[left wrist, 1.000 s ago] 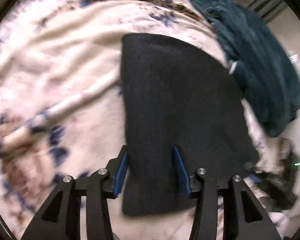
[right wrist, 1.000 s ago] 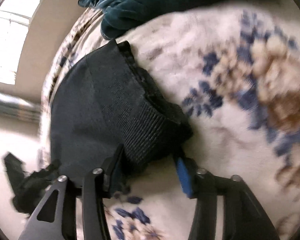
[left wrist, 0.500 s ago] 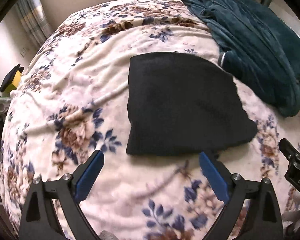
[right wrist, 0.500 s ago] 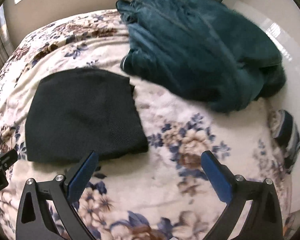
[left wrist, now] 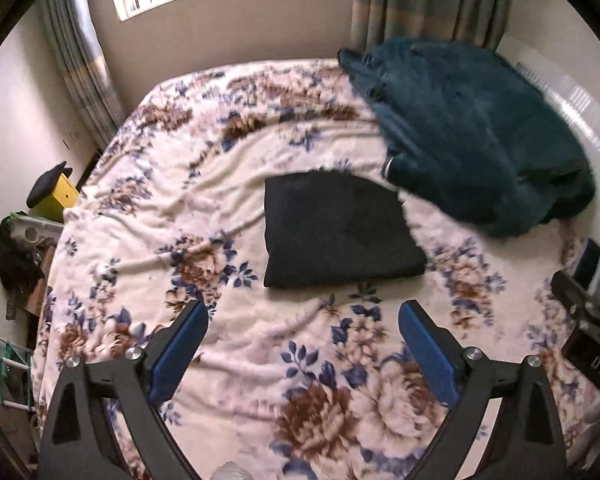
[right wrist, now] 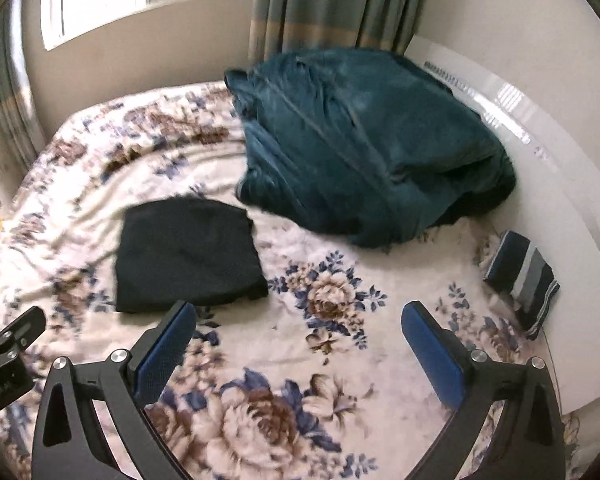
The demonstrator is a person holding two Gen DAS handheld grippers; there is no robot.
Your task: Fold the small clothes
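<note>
A small black knit garment (left wrist: 336, 232) lies folded flat on the floral bedspread (left wrist: 228, 360); it also shows in the right wrist view (right wrist: 188, 256). My left gripper (left wrist: 302, 344) is open and empty, held above the bed in front of the garment, apart from it. My right gripper (right wrist: 298, 344) is open and empty, above the bedspread (right wrist: 340, 380) to the right of the garment. A folded striped cloth (right wrist: 522, 276) lies at the bed's right edge.
A big teal blanket (left wrist: 472, 136) is heaped at the bed's far right, also in the right wrist view (right wrist: 364, 144). Curtains (right wrist: 332, 4) and a window are behind. A yellow box (left wrist: 60, 196) and clutter stand left of the bed.
Both grippers let go of the black garment, opened wide and pulled back and up from the bed. The garment now lies folded on the bedspread.
</note>
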